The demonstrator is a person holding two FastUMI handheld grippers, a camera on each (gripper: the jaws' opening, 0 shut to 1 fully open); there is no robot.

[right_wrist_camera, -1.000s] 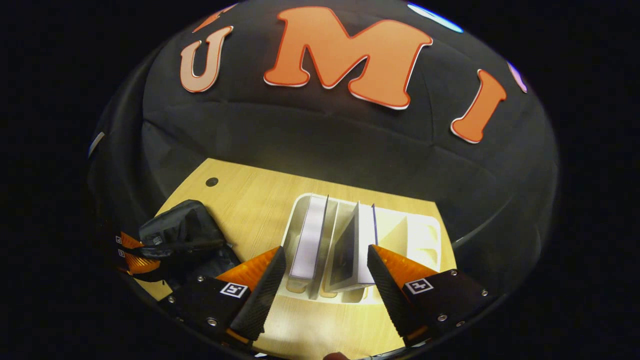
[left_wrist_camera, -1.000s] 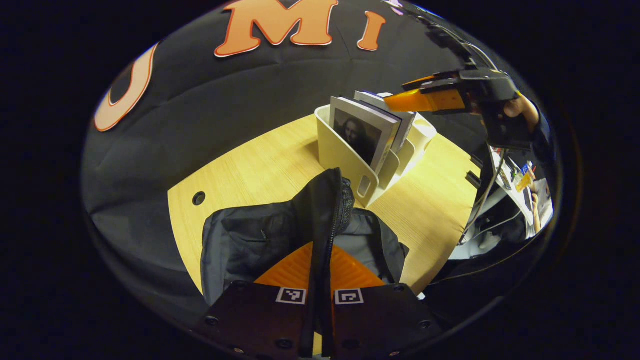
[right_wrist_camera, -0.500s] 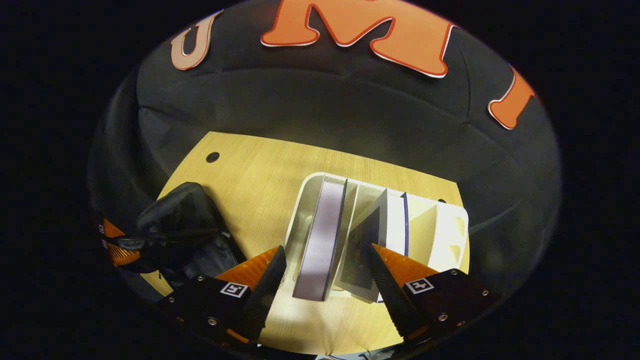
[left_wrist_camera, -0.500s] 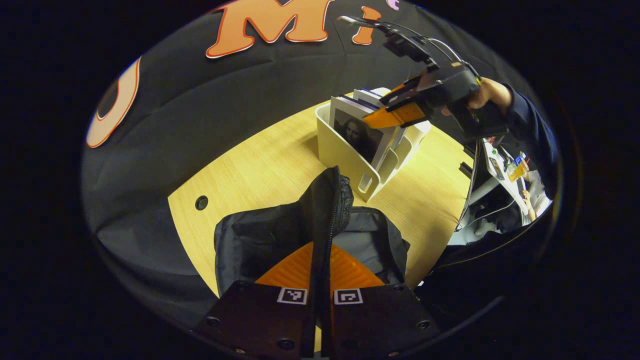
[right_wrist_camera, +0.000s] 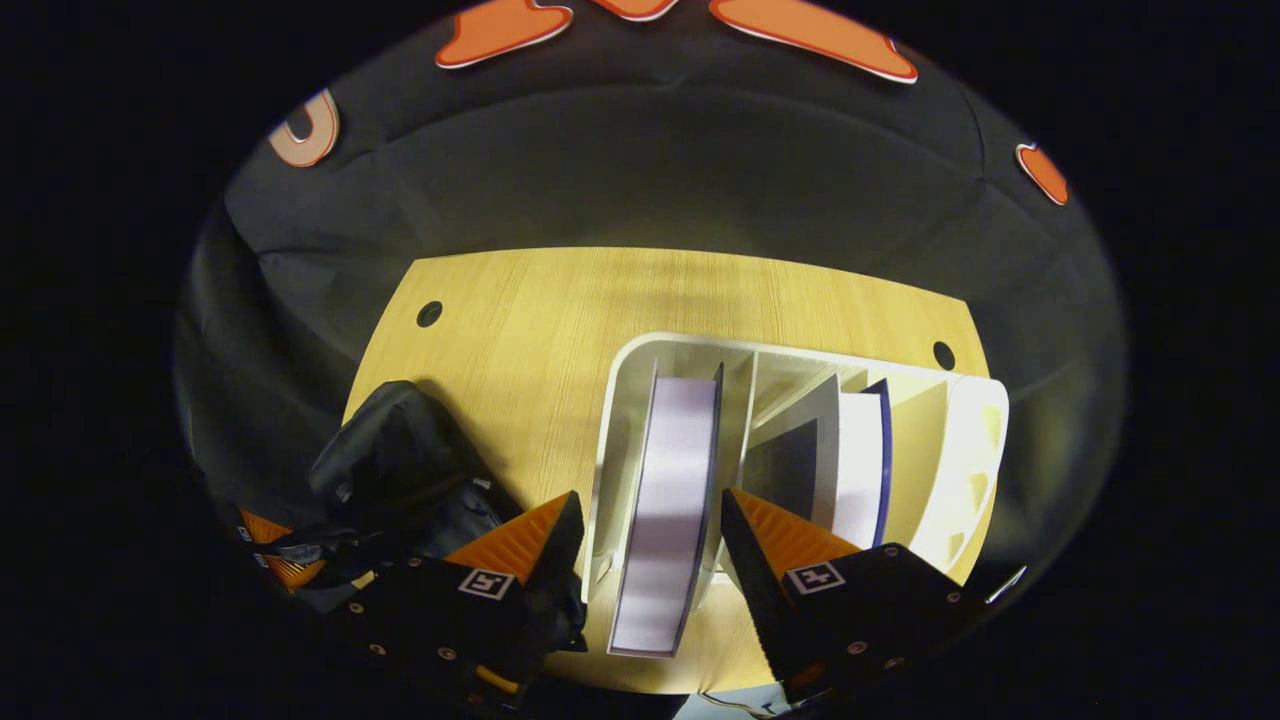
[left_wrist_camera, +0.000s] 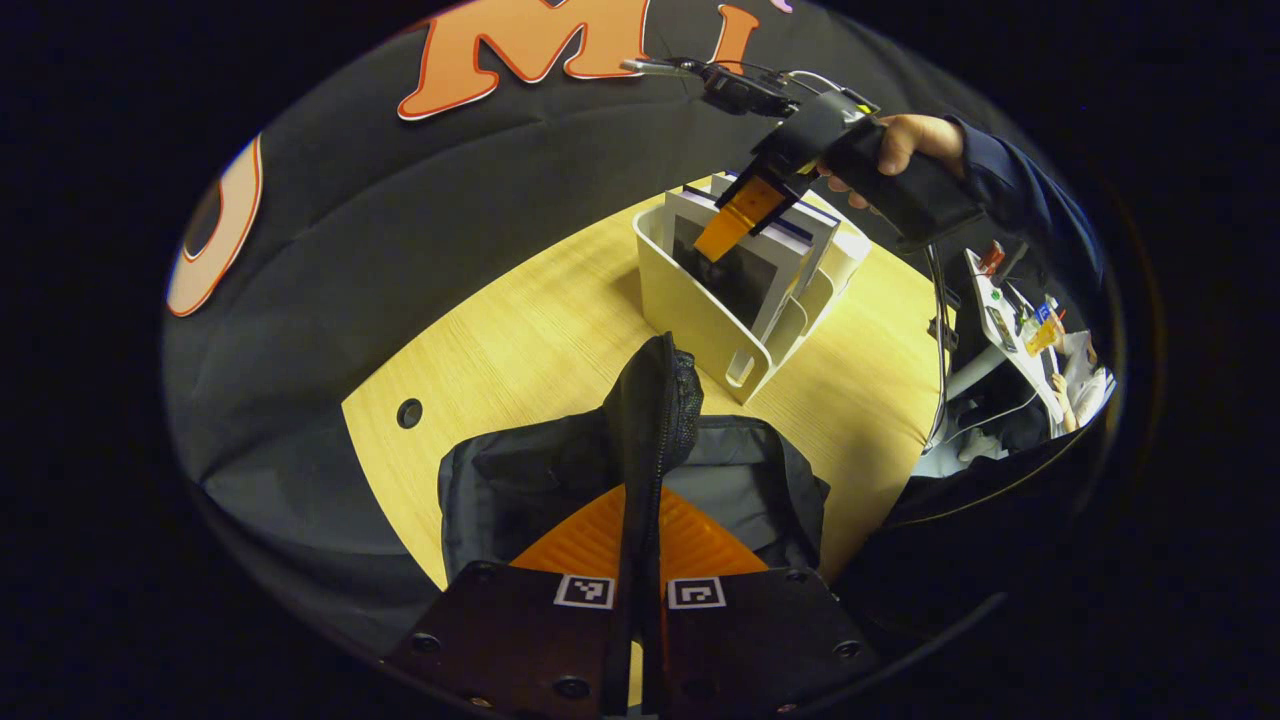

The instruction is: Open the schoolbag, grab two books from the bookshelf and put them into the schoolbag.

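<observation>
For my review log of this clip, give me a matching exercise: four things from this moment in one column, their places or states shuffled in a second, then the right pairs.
Things
1. left gripper
2. right gripper
3. schoolbag
4. bookshelf

States
A. white, divided, books standing in it
B. open, fingers either side of the first book
C. shut on the schoolbag's zipper edge, holding it up
D. black, lying on the wooden table with its mouth open

Pairs: 1-C, 2-B, 3-D, 4-A
</observation>
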